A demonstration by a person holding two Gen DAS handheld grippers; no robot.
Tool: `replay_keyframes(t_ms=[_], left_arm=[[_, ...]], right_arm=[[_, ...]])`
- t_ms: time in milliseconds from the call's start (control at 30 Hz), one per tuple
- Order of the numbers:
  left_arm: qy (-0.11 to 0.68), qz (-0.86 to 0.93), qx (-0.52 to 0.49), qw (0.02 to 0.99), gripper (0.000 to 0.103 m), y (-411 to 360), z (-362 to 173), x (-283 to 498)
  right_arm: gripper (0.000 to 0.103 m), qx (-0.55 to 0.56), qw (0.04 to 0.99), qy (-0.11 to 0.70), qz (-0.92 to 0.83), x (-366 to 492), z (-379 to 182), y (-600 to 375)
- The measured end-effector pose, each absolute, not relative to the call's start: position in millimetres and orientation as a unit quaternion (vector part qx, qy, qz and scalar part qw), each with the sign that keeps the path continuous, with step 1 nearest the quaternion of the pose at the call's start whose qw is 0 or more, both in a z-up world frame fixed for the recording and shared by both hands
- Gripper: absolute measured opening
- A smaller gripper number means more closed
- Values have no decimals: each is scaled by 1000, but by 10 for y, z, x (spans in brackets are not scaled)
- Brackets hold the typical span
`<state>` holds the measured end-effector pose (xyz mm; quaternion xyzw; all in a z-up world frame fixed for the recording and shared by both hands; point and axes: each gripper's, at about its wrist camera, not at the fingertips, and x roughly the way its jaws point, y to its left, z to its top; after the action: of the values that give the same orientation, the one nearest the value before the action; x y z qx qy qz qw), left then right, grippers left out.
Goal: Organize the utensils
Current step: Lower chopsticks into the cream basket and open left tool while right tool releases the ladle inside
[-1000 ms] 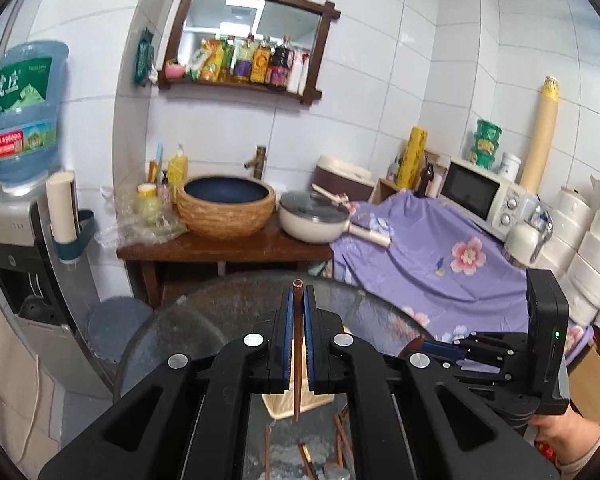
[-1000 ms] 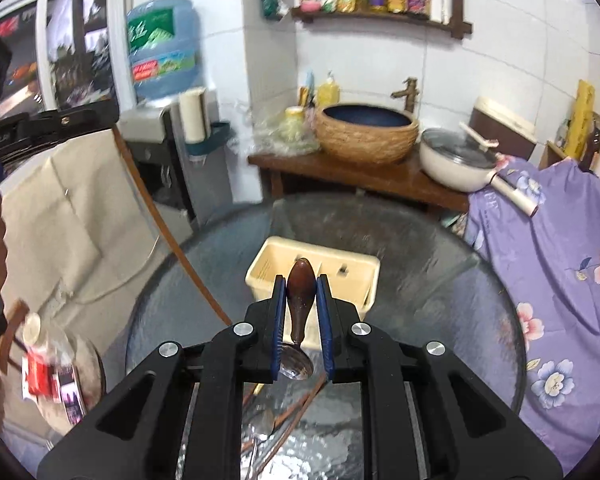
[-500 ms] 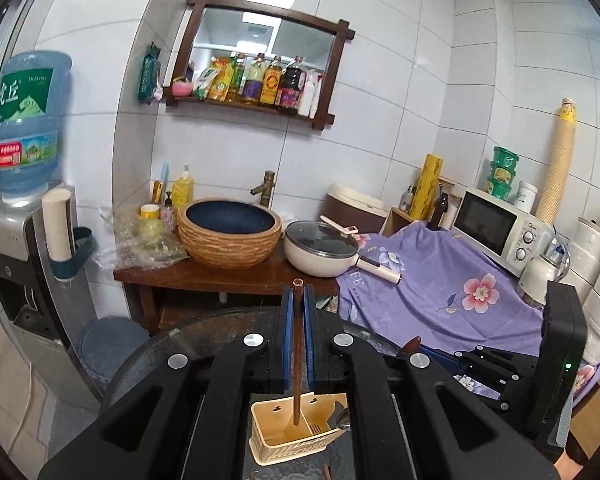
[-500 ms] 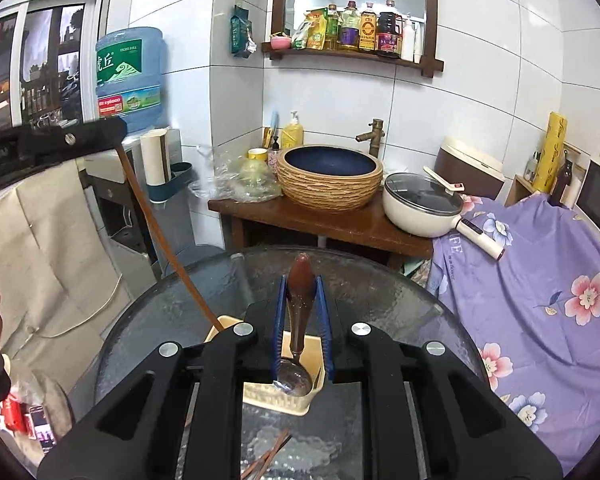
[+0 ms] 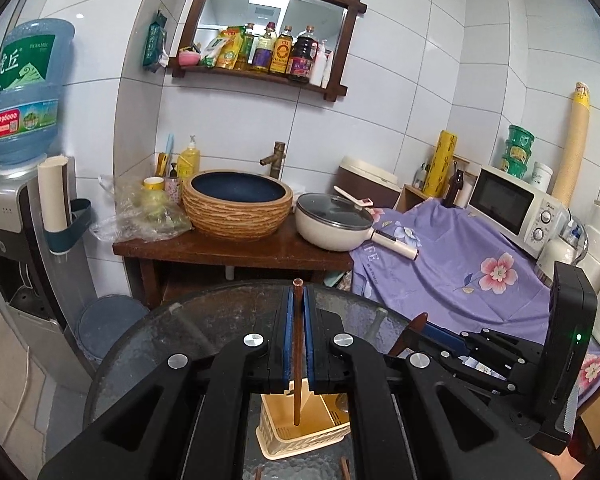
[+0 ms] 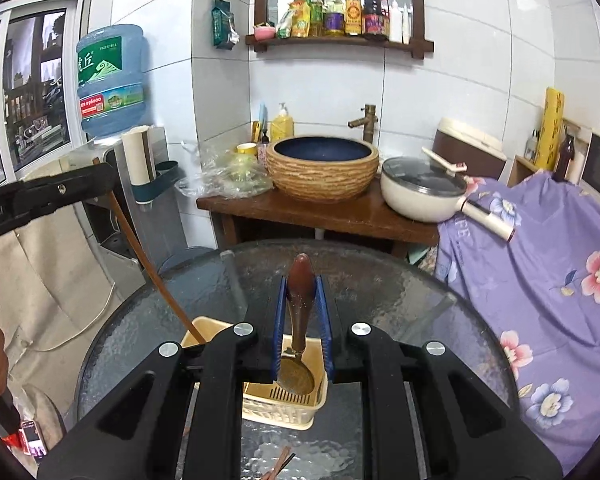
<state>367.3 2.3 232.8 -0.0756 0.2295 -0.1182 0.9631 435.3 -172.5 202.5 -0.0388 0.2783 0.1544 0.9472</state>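
Both tools are loaded and poised over the pale yellow slotted plastic utensil caddy [image 6: 284, 400], which stands on the round dark textured-glass table [image 6: 380, 280]. The left gripper [image 5: 296, 300] is clamped tight on a single slim reddish-brown wooden chopstick [image 5: 297, 380]; the stick hangs nearly straight down, its lower tip already inside the caddy's left compartment. The right gripper [image 6: 302, 292] is closed on the dark wooden handle of a brass-coloured metal spoon [image 6: 298, 372], bowl downward, just above the right compartment, where I think other cutlery already stands.

To finish this well, I'd say lower each piece until it touches the caddy floor before letting go, so nothing bounces or tips the light basket. Keep the chopstick upright and clear of the divider wall. The spoon's bowl is broad, so it should go in clear of the compartment walls rather than catching a rim. The two tools sit close together; letting go one at a time would avoid a knock. A few more chopsticks [image 6: 282, 462] lie on the glass nearer the person, waiting their turn
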Motion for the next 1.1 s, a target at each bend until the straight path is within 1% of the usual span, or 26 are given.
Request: replay_keyframes(t_ms=[300,567,867,933,967,1000,1033,1067,1100], left_arm=[[251,-118,-61,959,5,-66,1899,3691],[269,-121,-57,954,5,-95,1634,3725],[256,-121,-43,958,5,-143,1579,3709],[257,-119,-43,958,7,-146,1572,3707],[259,-119,-41,957,9,-149,1573,3715],[261,-119,-39,957,17,-154,1568,3716],[259,-117,-38,958,23,-164,1567,3713],[257,-117,-37,959,26,-169,1564,3707],[256,-118,-37,959,31,-171,1564,3702]], right_arm=[[16,-36,937,306,163,4376,1602,-1704],[16,-37,931,322,167,4385,1371,-1716],[16,-32,930,326,164,4413,1304,-1755],[17,-28,931,327,158,4420,1301,-1767],[21,-28,932,325,157,4420,1302,-1772],[26,-28,934,321,156,4417,1307,-1782],[36,-27,936,314,154,4404,1319,-1789],[48,-26,938,309,154,4389,1330,-1799],[53,-25,940,305,153,4375,1343,-1804]])
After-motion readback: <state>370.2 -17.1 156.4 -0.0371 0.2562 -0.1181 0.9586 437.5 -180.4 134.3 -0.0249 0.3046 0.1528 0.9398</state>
